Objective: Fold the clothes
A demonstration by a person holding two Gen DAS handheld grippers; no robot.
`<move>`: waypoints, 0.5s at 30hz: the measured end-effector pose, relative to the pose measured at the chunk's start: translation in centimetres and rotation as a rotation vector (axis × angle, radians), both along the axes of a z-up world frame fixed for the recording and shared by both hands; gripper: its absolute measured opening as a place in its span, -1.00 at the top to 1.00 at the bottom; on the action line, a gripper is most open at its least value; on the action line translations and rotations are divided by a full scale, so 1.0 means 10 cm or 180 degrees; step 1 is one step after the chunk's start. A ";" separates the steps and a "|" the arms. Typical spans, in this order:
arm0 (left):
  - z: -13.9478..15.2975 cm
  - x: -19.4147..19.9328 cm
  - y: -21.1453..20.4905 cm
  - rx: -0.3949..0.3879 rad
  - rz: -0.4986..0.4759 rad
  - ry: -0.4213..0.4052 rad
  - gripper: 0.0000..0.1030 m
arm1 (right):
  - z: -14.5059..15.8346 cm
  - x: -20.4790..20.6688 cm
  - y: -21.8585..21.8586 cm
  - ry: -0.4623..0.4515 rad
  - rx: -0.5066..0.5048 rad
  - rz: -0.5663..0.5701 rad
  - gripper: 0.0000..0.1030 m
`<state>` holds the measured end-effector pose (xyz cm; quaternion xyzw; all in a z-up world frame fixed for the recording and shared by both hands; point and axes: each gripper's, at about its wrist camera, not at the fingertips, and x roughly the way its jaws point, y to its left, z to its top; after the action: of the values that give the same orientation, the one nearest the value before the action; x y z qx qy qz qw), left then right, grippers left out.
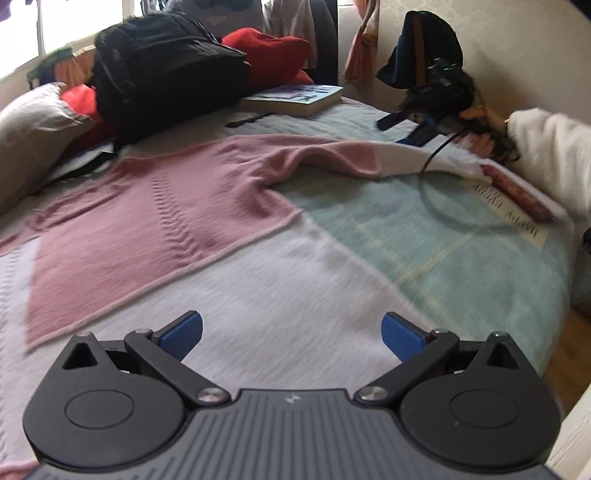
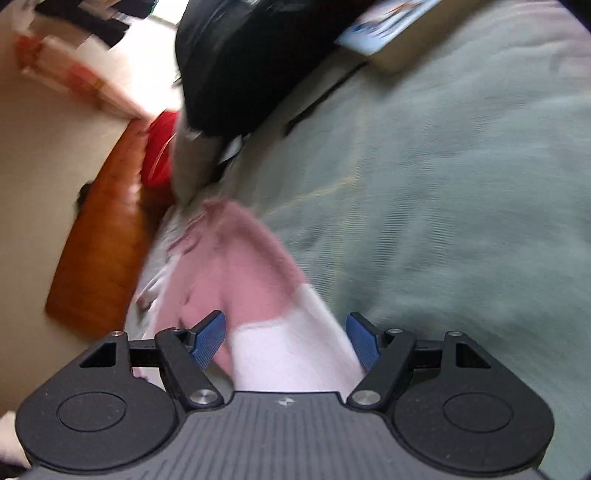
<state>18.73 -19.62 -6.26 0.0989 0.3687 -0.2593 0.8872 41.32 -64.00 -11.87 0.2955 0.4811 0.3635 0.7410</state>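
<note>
This is a bedroom in a home. A bed (image 1: 461,266) covered with a pale green and white blanket fills both views, with a pillow (image 1: 33,136) at its left edge. Along the far edge lie a black backpack (image 1: 166,70), red clothing (image 1: 269,55) and 1 paperback book (image 1: 295,98). Behind them, garments hang by a bright window (image 1: 74,26), and wallpapered walls close the corner.

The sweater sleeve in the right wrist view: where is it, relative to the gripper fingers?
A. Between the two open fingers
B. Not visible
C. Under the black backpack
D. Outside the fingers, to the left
A: the sleeve lies between the right gripper fingers, which stand apart.
</note>
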 end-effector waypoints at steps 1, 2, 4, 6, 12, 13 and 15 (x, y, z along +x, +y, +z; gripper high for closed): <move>0.02 0.04 -0.03 -0.0032 -0.0012 0.0029 -0.99 | 0.01 0.02 0.06 -0.0012 -0.0008 0.0075 -0.51; 0.04 0.07 -0.05 -0.0051 -0.0020 0.0034 -0.99 | 0.02 0.03 0.11 -0.0015 -0.0023 0.0138 -0.51; 0.08 0.09 -0.08 -0.0069 -0.0038 -0.0010 -0.99 | 0.03 0.00 0.09 0.0023 -0.0080 0.0207 -0.37; 0.10 0.08 -0.08 -0.0084 -0.0052 -0.0071 -0.99 | 0.01 -0.07 -0.03 0.0092 -0.0070 0.0170 -0.14; 0.00 0.10 -0.07 -0.0005 -0.0031 -0.0006 -0.99 | -0.20 -0.10 -0.14 0.0181 -0.0049 -0.0192 0.85; -0.01 0.10 -0.07 0.0012 -0.0037 -0.0008 -0.99 | -0.17 -0.10 -0.08 0.0106 -0.0128 -0.0180 0.85; -0.01 0.09 -0.07 0.0035 -0.0047 -0.0030 -0.99 | -0.09 -0.12 -0.01 -0.0063 -0.0354 -0.0148 0.87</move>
<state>19.66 -20.31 -6.40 0.1076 0.3652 -0.2633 0.8864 40.08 -64.10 -12.73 0.2614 0.4862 0.3218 0.7693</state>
